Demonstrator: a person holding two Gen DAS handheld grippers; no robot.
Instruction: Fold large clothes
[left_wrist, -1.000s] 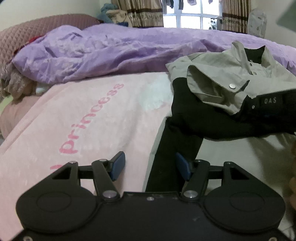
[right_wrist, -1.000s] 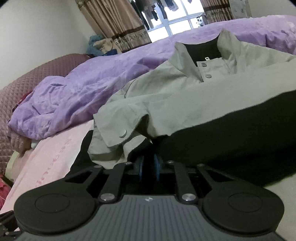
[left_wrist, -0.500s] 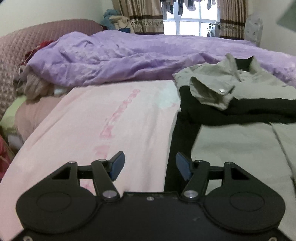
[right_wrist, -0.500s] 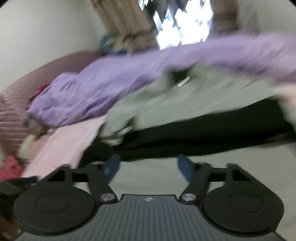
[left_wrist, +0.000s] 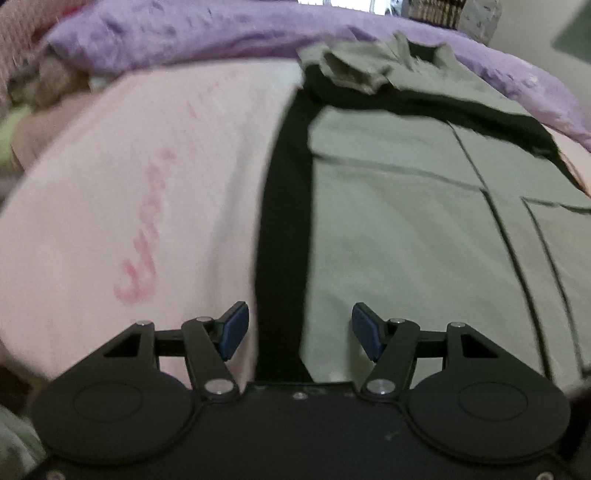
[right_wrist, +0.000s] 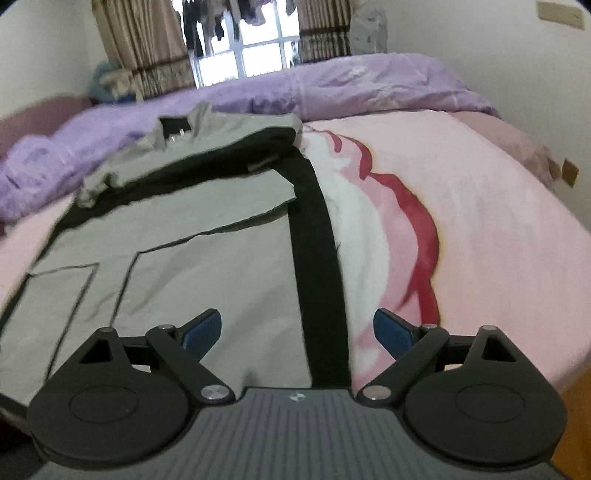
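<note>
A grey-green jacket (left_wrist: 399, 229) with black side panels lies flat on the bed, collar at the far end and both sleeves folded across its chest. My left gripper (left_wrist: 300, 332) hovers open over the jacket's left black strip (left_wrist: 284, 221) near the hem, with nothing between its pads. In the right wrist view the jacket (right_wrist: 192, 266) fills the left half. My right gripper (right_wrist: 298, 334) is above the right black strip (right_wrist: 317, 258) near the hem. Its jaws are opening wide and grip nothing.
A pink blanket (right_wrist: 480, 229) with a red and white print covers the bed. A crumpled purple duvet (right_wrist: 369, 85) lies across the far end below a window (right_wrist: 251, 48) and curtains. A pile of bedding (left_wrist: 48, 81) sits far left. A wooden bed edge (right_wrist: 576, 413) shows at the lower right.
My right gripper let go of the folded sleeve, opened wide and drew back to the hem on the right. My left gripper drew back toward the hem and tipped downward, staying open.
</note>
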